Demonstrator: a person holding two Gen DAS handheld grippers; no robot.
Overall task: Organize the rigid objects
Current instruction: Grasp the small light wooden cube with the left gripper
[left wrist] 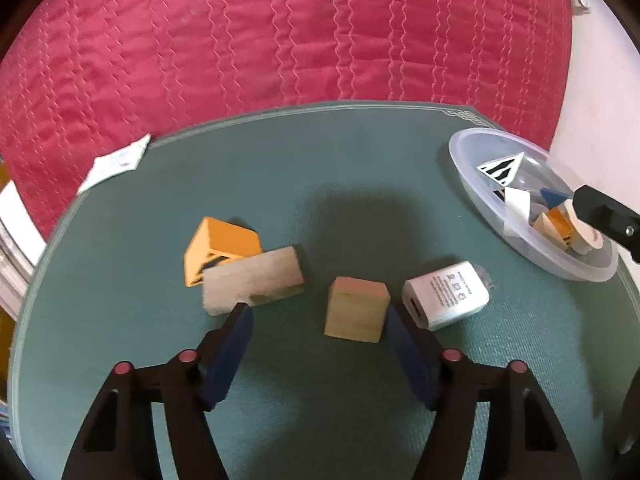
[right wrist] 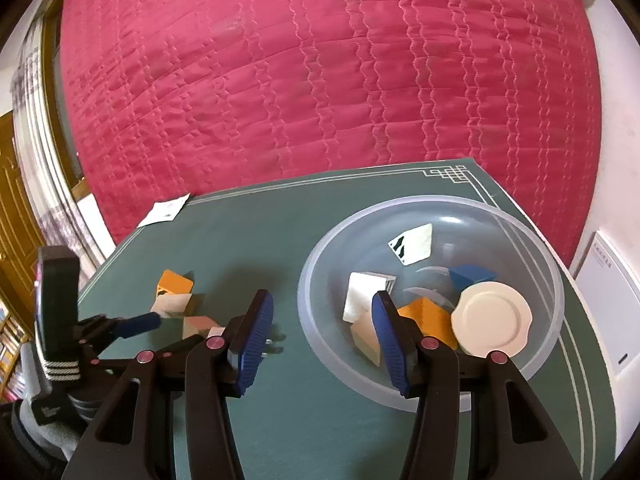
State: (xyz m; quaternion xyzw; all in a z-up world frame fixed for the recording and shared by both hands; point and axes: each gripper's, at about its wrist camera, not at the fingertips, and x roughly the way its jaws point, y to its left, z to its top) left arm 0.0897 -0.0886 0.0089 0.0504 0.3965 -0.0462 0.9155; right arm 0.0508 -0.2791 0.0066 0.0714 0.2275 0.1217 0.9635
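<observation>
On the green mat [left wrist: 320, 168] my left gripper [left wrist: 316, 320] is lowered around a plain wooden cube [left wrist: 356, 308]. The cube lies close to the right finger, with a wide gap to the left finger [left wrist: 236, 324], so the jaws stand open. A pale long block [left wrist: 252, 280] leans on an orange wedge [left wrist: 222, 246] at the left. Right of the cube lies a white charger [left wrist: 446, 294]. My right gripper [right wrist: 322, 320] hangs open and empty over the near rim of the clear bowl [right wrist: 420, 204]. The bowl holds a white round lid [right wrist: 494, 320], a blue block [right wrist: 472, 274] and several other blocks.
A red quilted bed cover [left wrist: 280, 40] fills the background beyond the mat. A white paper card [left wrist: 116, 164] lies at the mat's far left corner. A white box [right wrist: 608, 300] stands off the mat's right edge. A wooden door and a curtain are at the left.
</observation>
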